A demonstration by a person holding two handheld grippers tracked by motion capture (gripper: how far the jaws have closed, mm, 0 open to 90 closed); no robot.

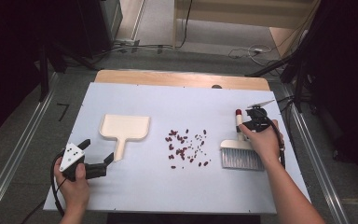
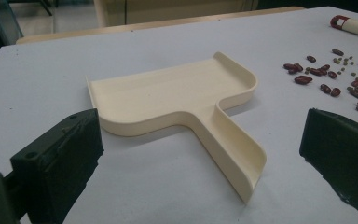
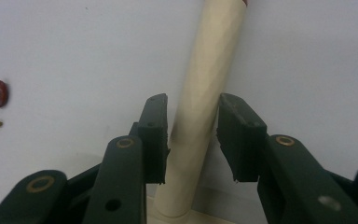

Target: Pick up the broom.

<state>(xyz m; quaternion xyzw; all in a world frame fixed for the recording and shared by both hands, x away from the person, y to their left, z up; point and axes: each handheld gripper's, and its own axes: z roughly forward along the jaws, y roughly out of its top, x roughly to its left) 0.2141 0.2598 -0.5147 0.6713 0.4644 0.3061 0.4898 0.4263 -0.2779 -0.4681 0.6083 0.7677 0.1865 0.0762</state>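
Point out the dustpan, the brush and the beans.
dustpan [image 1: 126, 127], high view, flat tray
brush [image 1: 240, 157], high view, bristles
beans [image 1: 185, 147], high view, middle of the scattered pile

Even, soft light falls from above on the pale surface [image 1: 168, 182], no glare, while the room around it sinks into black. Beside the dustpan [image 2: 177, 100] lies only a faint shadow. Near the brush handle [image 3: 205, 93], the close jaws go soft and slightly blurred.
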